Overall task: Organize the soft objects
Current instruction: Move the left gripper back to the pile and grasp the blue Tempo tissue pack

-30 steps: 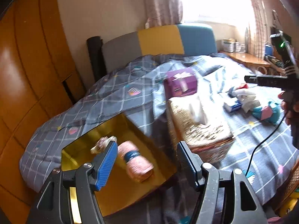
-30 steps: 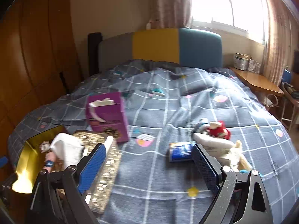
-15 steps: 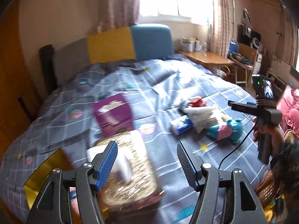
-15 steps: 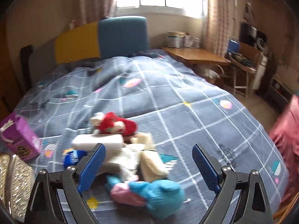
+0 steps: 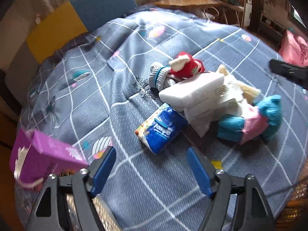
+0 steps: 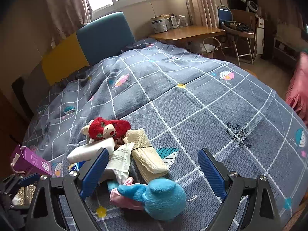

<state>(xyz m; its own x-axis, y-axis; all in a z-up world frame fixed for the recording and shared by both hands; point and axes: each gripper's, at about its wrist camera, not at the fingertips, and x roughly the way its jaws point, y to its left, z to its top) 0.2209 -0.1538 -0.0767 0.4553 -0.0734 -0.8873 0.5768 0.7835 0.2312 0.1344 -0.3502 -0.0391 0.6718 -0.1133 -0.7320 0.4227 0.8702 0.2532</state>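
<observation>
My left gripper is opening, jaws spreading with nothing between them, just bare quilt below. Just past its tips lies the blue tissue pack, then the white foam block resting over folded paper, with the red sock and grey knit sock beyond. The purple box sits to my left. My right gripper hangs spread wide, gripping nothing; the blue-and-pink plush toy lies right between its fingers, untouched as far as I can see. Further back, the beige cloth bundle, then the headboard and wooden desk.
</observation>
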